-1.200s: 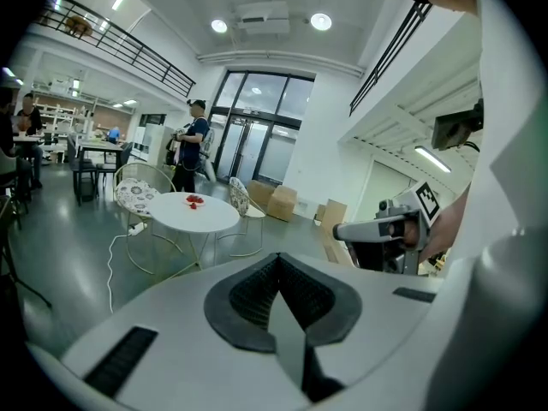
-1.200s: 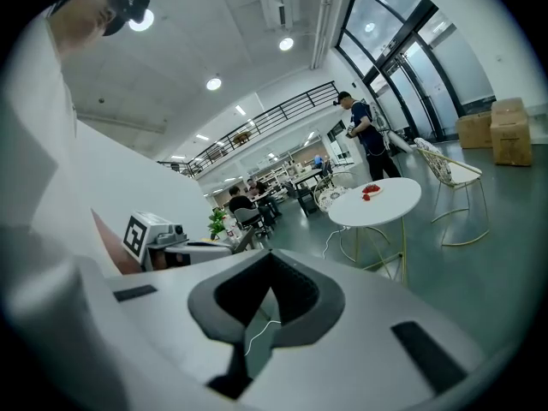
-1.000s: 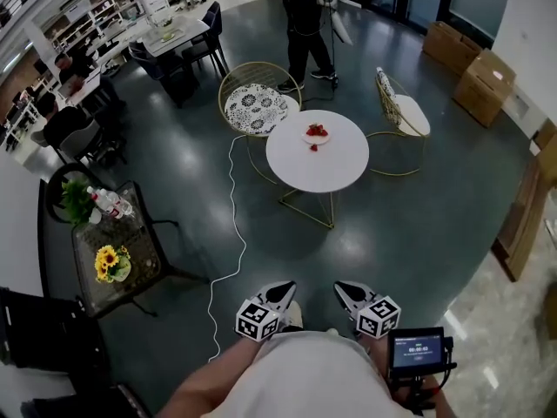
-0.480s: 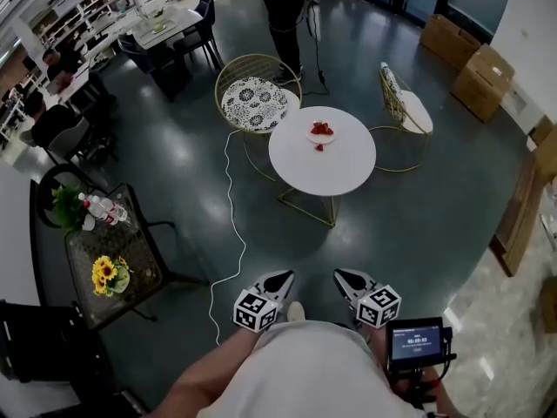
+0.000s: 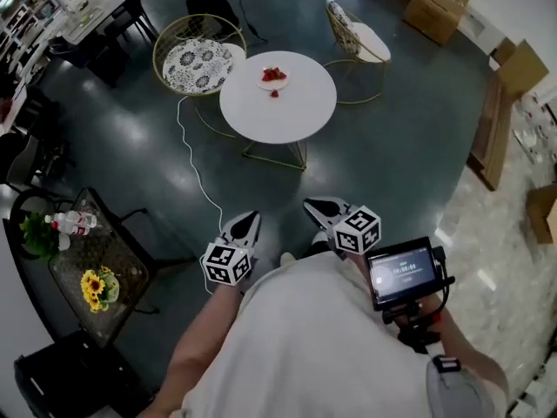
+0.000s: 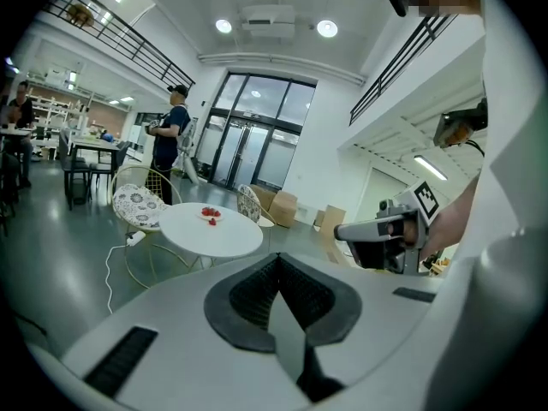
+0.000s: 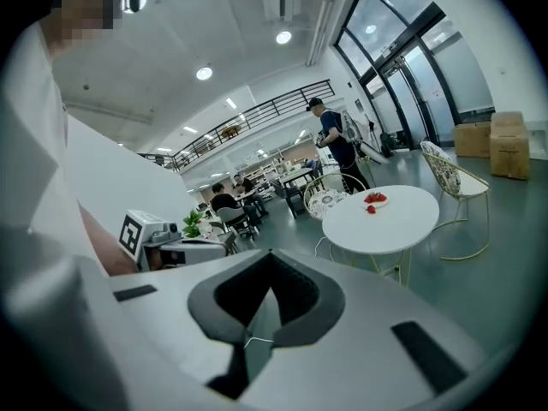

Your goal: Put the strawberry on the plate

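The small red loose strawberry [image 5: 275, 93] lies on the round white table [image 5: 296, 116], just beside the small white plate [image 5: 264, 82] and on the side nearer the person. It is too small in every view to tell which way its tip points or how its long axis runs. The plate holds a little heap of red strawberries [image 5: 273, 74]; their number cannot be made out. The plate sits toward the table's far edge, and the rest of the tabletop is bare.

Two gold wire chairs stand at the far side of the table, one with a black-and-white patterned cushion [image 5: 197, 63], the other with a plain pale seat [image 5: 364, 38]. A thin white cable [image 5: 195, 174] trails across the dark glossy floor from the cushioned chair. A person in dark clothes [image 6: 171, 135] stands beyond the table. Brown cardboard boxes [image 5: 432, 0] sit by the far wall.

To the left, well apart from the white table, a dark glass side table [image 5: 122, 249] carries a bunch of yellow flowers [image 5: 94, 287], a green plant [image 5: 35, 235] and a clear bottle [image 5: 73, 223].

Both grippers are held low, close to the person's body and well away from the table. The left gripper [image 5: 250, 219] has its jaws pressed together with nothing between them. The right gripper [image 5: 314, 205] is likewise closed and empty, with a small lit screen [image 5: 402, 273] beside its handle.
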Tool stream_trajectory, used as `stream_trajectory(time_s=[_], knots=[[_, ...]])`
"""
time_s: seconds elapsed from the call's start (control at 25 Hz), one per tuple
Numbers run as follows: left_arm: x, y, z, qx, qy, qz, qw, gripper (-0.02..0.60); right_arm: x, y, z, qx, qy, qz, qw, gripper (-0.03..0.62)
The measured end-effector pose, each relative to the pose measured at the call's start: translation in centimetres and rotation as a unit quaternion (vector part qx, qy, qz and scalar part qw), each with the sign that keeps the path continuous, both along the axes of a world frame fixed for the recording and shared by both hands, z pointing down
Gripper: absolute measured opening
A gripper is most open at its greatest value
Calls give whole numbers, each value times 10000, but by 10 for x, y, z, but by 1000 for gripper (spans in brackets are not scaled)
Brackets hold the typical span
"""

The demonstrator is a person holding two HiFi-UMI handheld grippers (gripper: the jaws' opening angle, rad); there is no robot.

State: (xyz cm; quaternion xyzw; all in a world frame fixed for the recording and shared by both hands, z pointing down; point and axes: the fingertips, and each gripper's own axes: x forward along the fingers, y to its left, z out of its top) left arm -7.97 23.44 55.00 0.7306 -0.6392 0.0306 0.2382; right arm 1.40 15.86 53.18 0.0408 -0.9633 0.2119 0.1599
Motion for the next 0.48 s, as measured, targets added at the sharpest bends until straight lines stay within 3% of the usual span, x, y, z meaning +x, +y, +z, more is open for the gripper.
stream_trajectory(time_s=[0.48], knots=[[-26,-41,3,-218,26,-115,9997,8,-32,-44,10,-260,46,-76,9996,6]])
